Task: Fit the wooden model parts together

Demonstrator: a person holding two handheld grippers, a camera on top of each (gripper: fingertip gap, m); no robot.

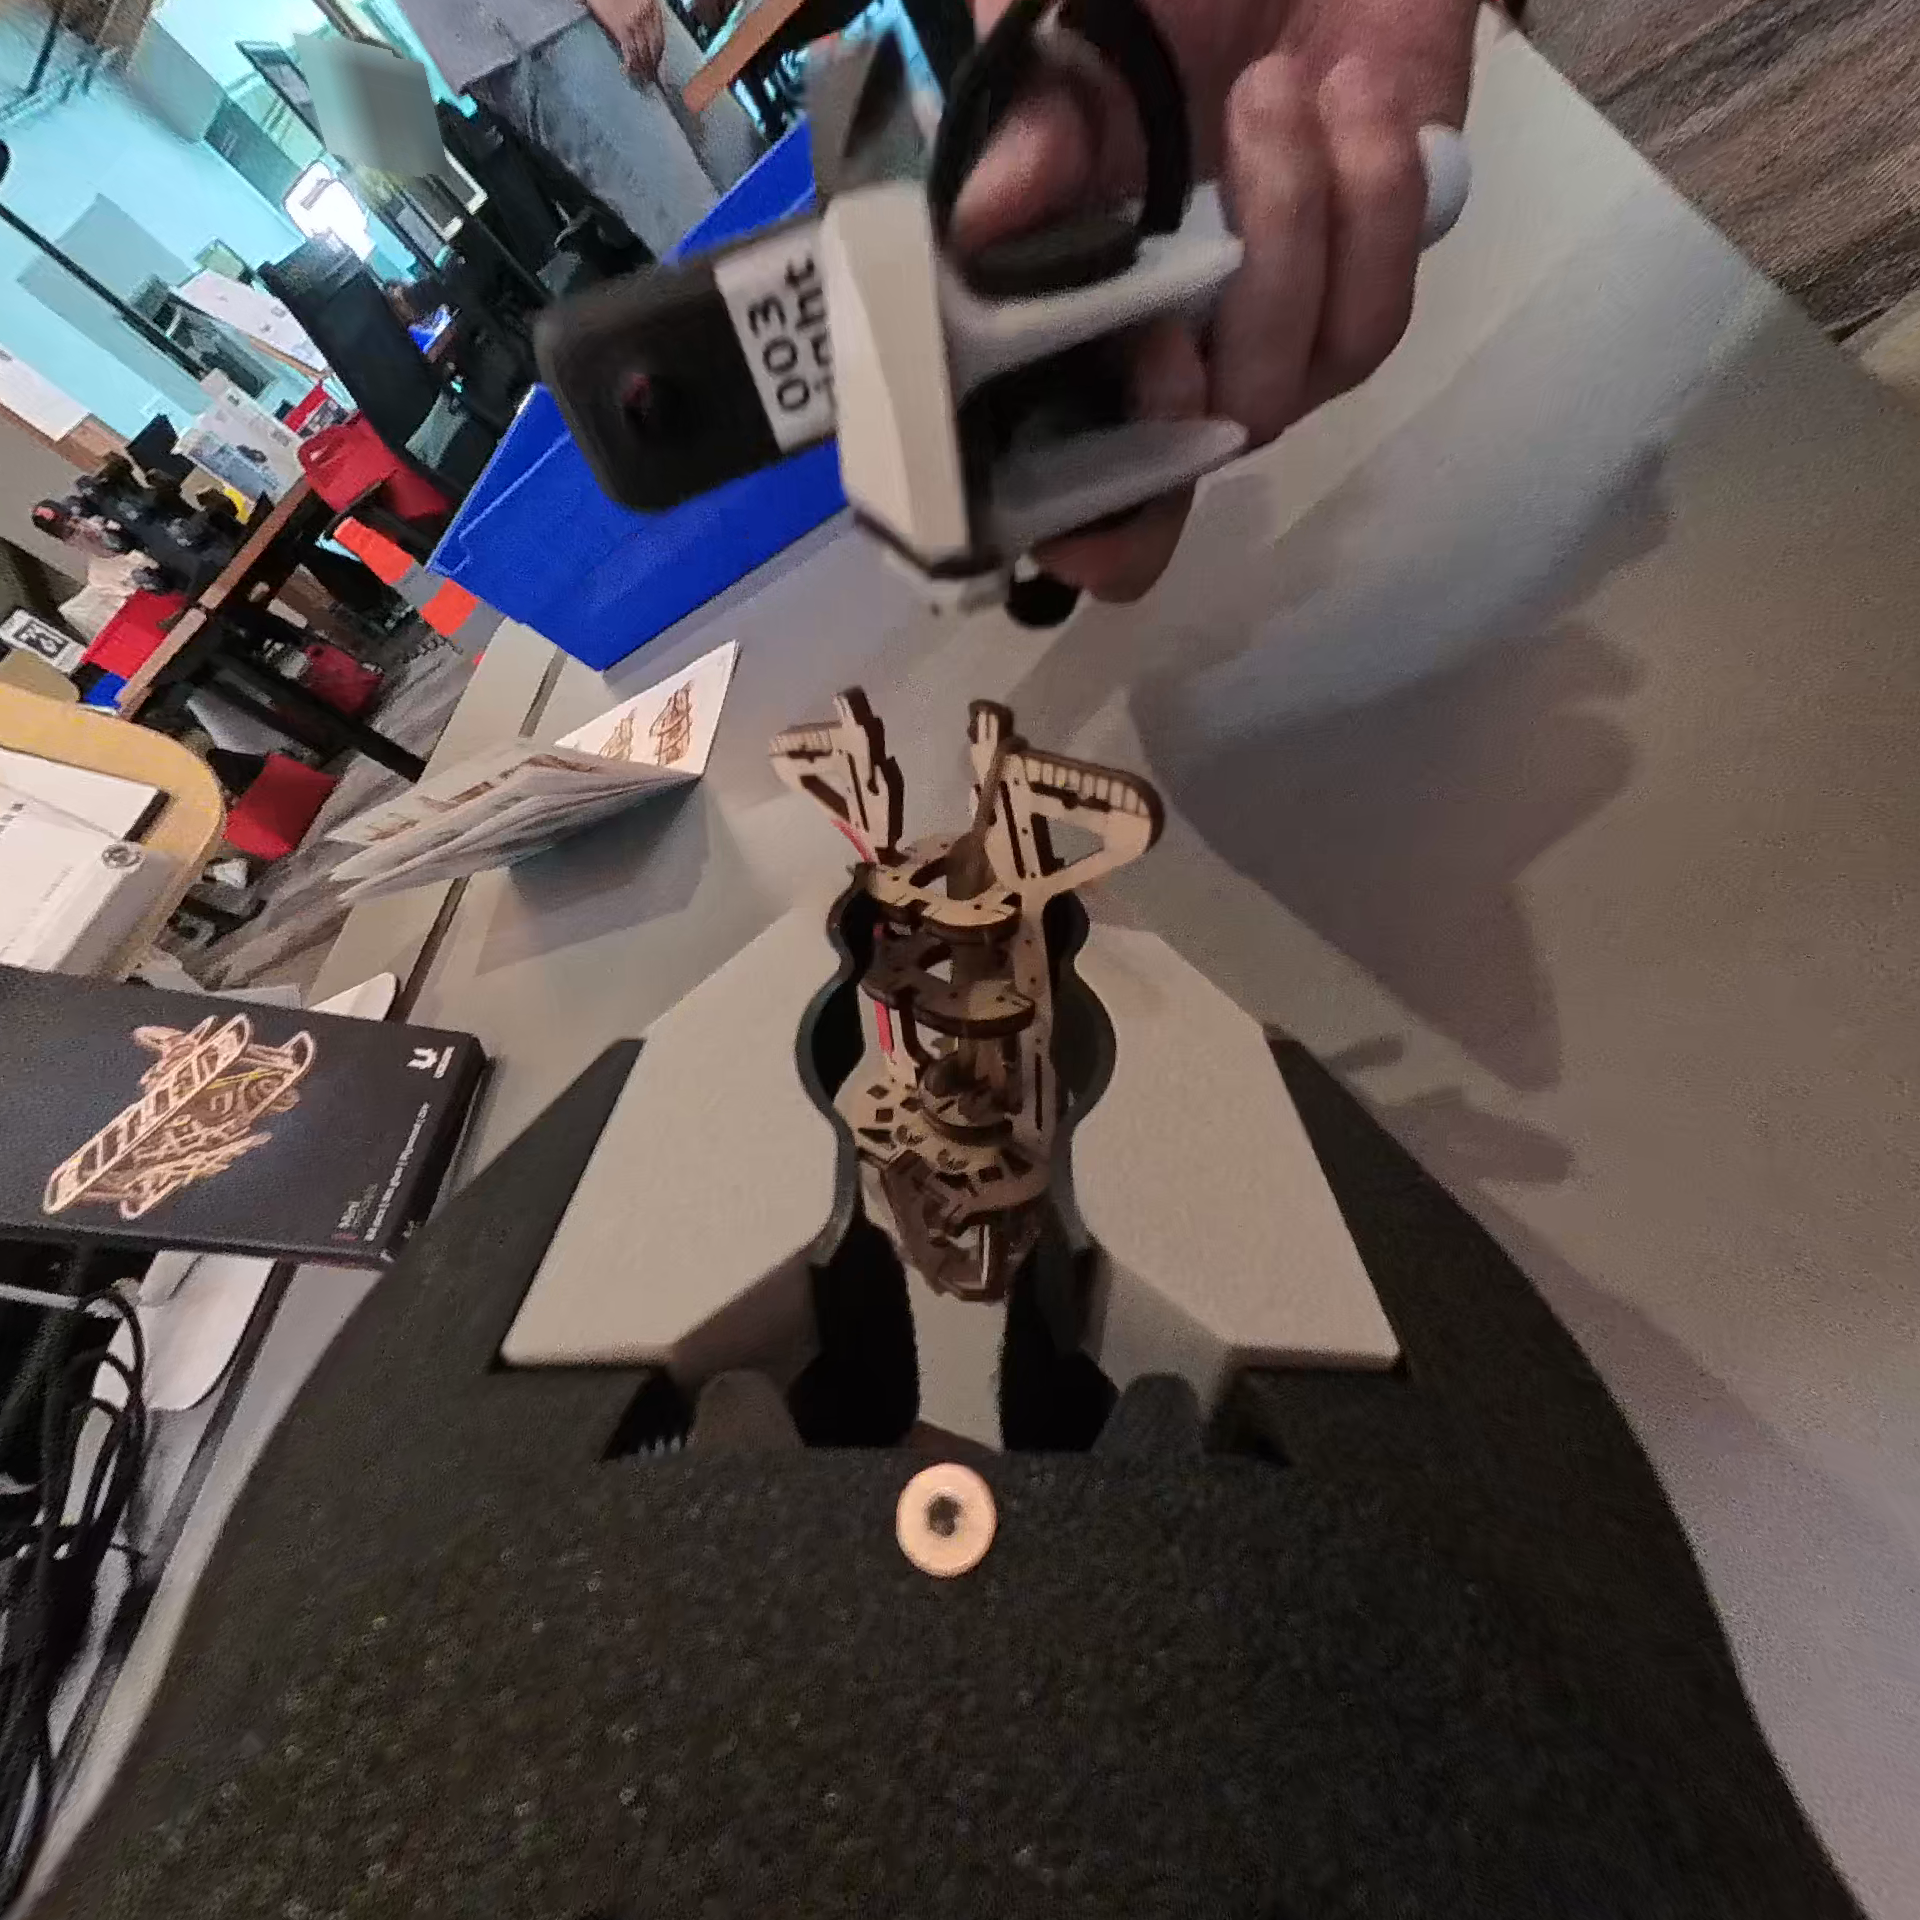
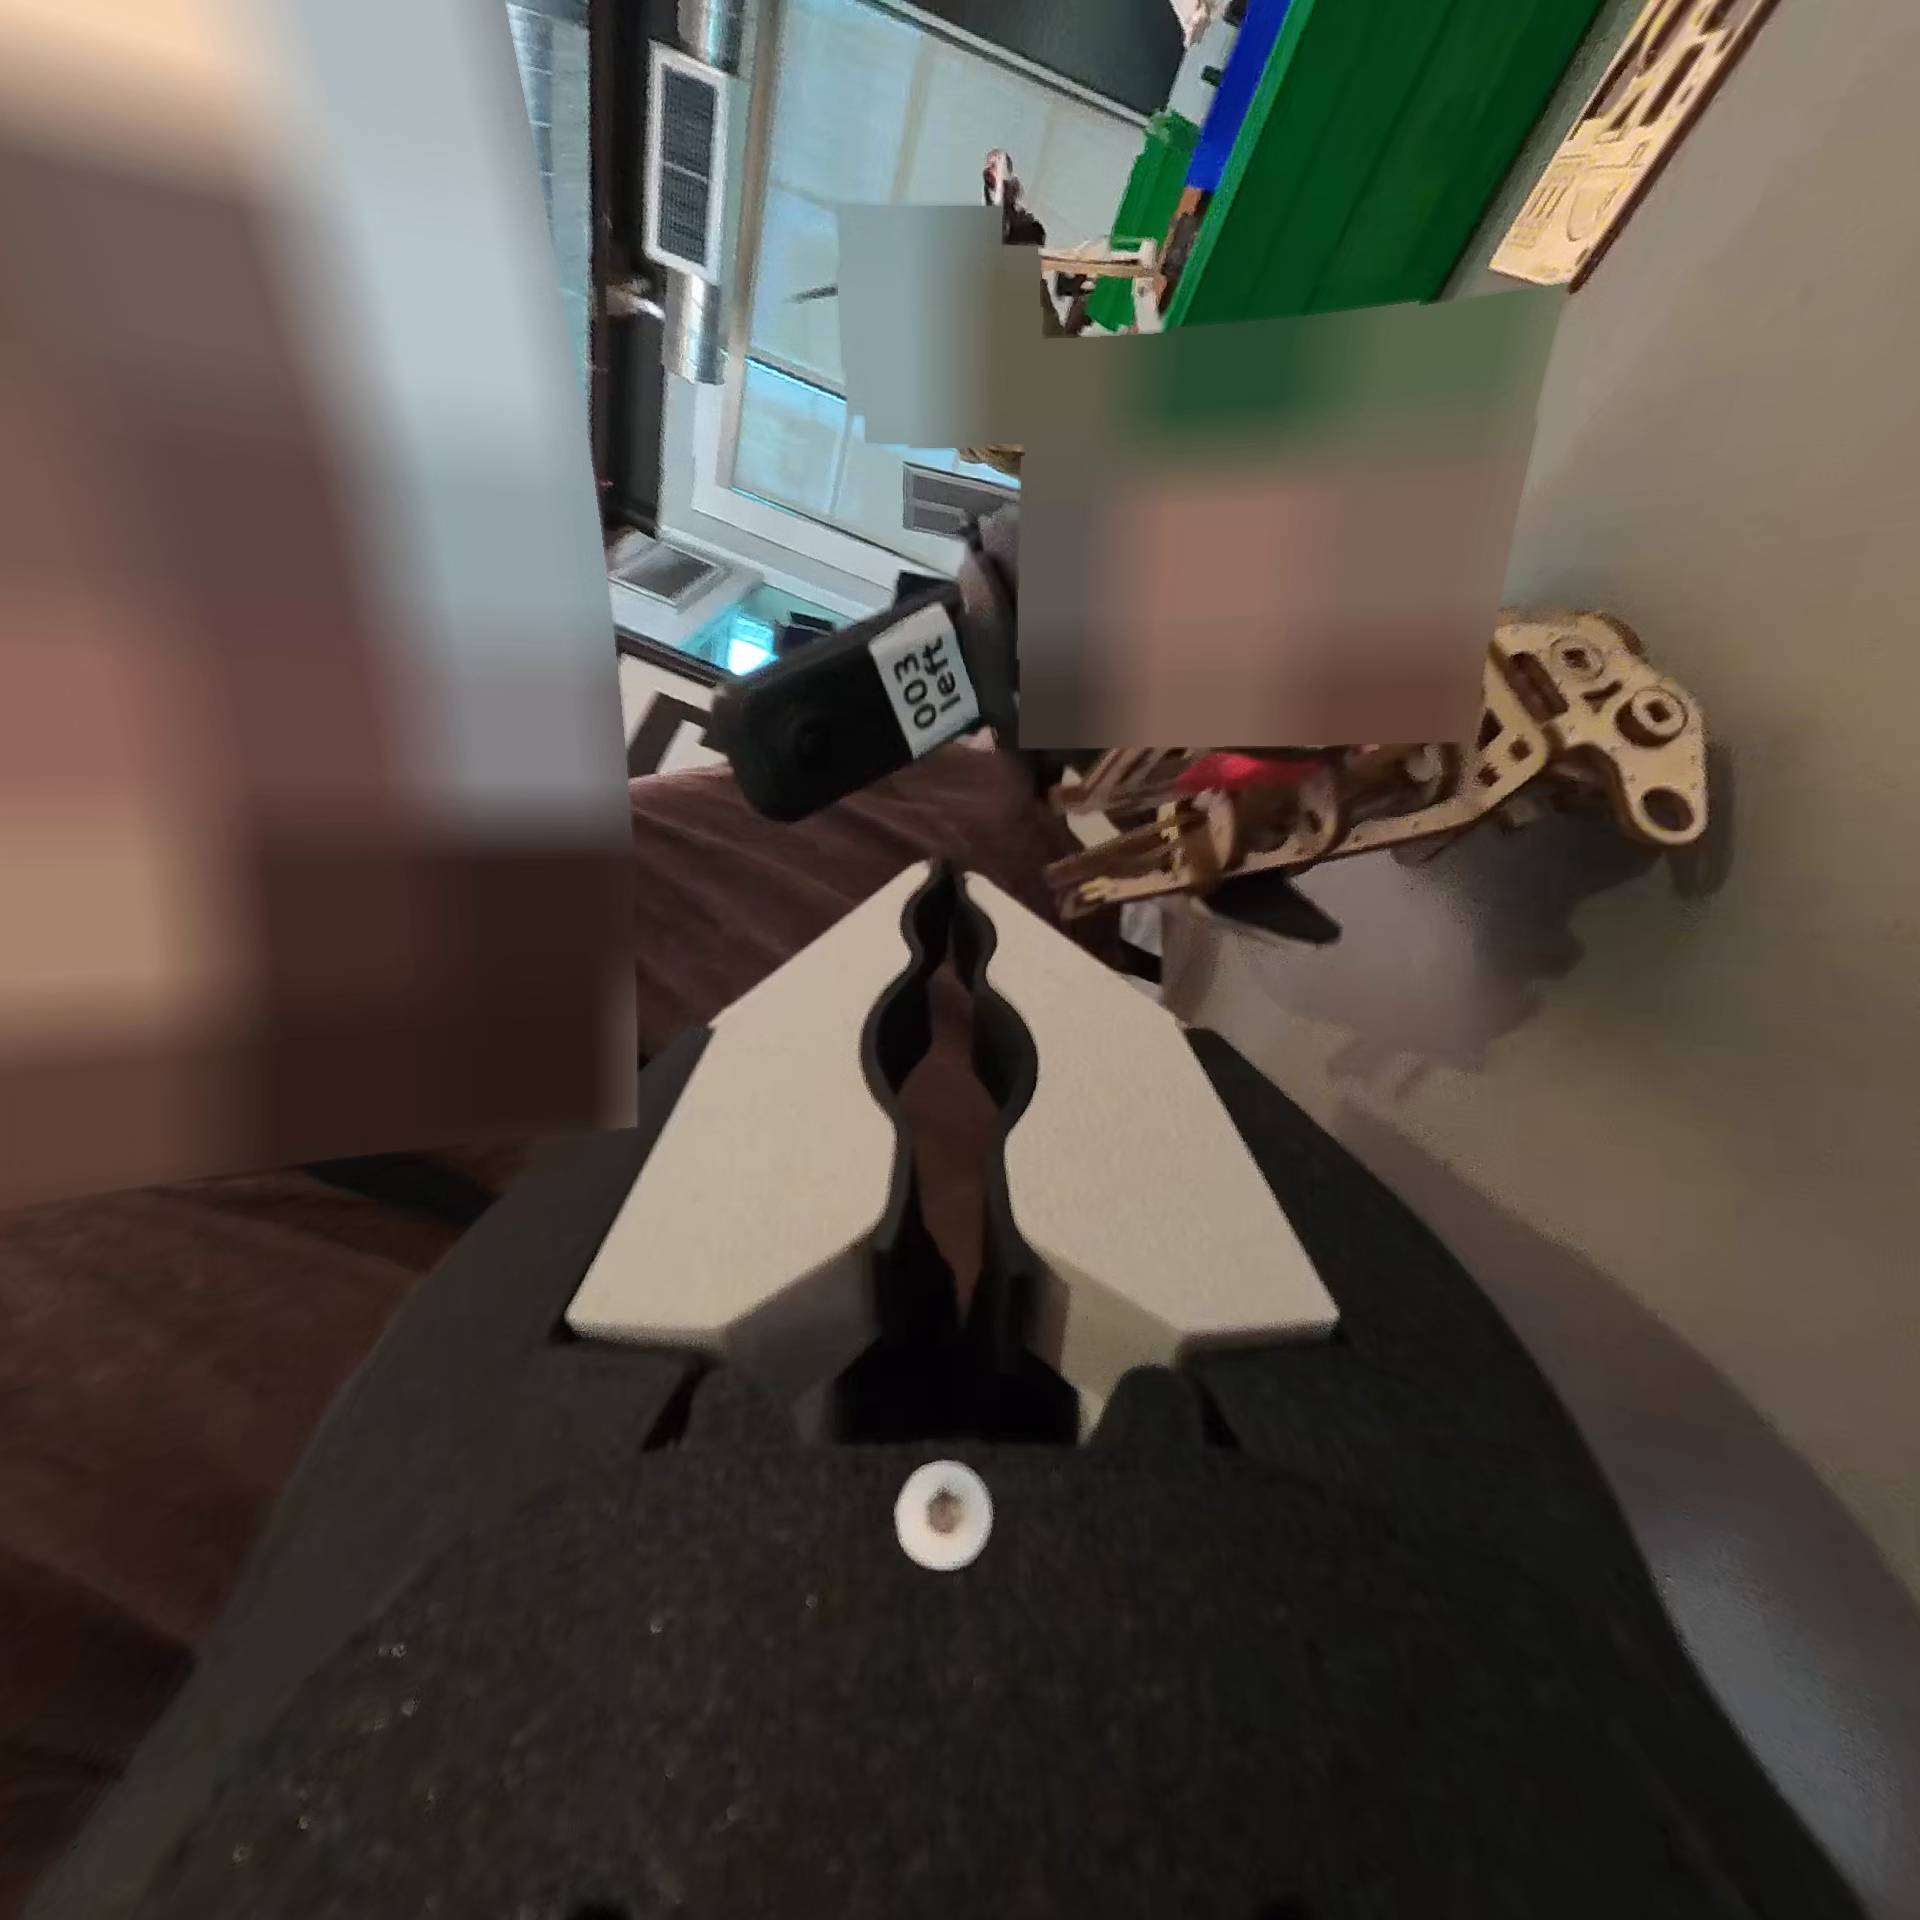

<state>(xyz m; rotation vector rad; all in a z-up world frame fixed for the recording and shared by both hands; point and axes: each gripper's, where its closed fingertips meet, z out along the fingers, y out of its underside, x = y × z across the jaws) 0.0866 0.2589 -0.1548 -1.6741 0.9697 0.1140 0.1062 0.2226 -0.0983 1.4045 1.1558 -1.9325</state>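
Laser-cut plywood: the wooden model (image 1: 951, 1049), one item, sat clamped in your left tongs (image 1: 951, 935) above the grey desk (image 1: 1558, 831). Your right tongs (image 2: 948, 883) were together, empty, off to the side. Judged best: a steady left hold, right fetching the next part. Blue bin (image 1: 582, 561): contents not visible
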